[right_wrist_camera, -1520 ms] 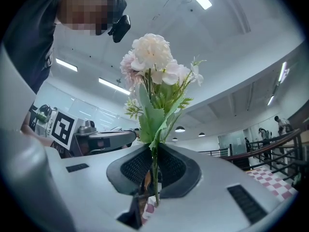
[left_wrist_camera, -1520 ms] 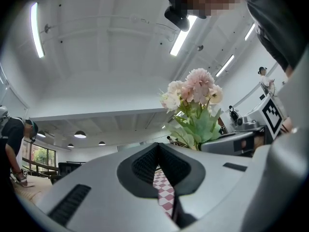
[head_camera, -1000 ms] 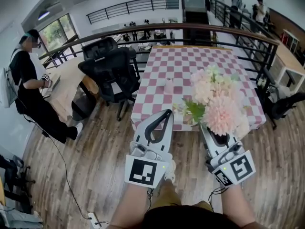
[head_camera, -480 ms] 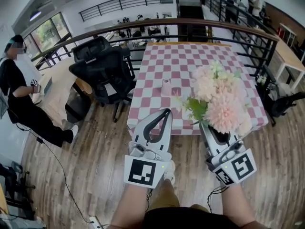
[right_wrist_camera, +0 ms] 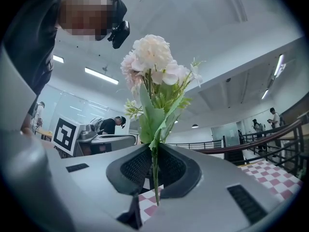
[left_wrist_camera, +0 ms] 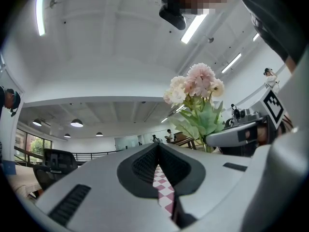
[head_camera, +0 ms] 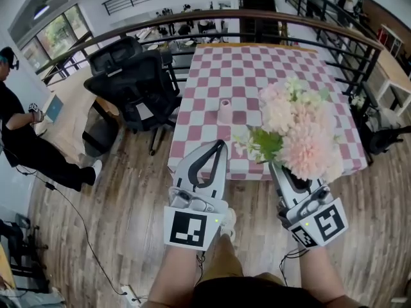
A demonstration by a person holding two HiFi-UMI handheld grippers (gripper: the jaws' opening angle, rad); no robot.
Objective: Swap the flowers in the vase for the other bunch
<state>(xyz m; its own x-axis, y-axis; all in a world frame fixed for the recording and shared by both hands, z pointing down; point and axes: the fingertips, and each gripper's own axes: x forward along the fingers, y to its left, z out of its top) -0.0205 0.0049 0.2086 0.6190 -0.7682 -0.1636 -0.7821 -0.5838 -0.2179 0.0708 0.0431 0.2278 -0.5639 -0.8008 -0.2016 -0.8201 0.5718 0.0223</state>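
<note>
Head view: the right gripper (head_camera: 277, 167) holds the bunch (head_camera: 297, 133) upright, short of the table (head_camera: 257, 63), where the vase (head_camera: 225, 111) stands, seemingly empty.

Left gripper view: the left gripper (left_wrist_camera: 158, 147) has its jaws together on nothing.

Right gripper view: jaws pinched on the stem (right_wrist_camera: 154, 178).

The delivery step looks to be in hand. Next, reach over the table and lower the stem into the vase's mouth.

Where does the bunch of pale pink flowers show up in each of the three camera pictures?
Head view: flower bunch right of centre, over the checked tablecloth's near edge.
Left gripper view: the bunch upper right of centre.
Right gripper view: the bunch at centre, stem between the fingers.
Shared landmark: that checked tablecloth.
</note>
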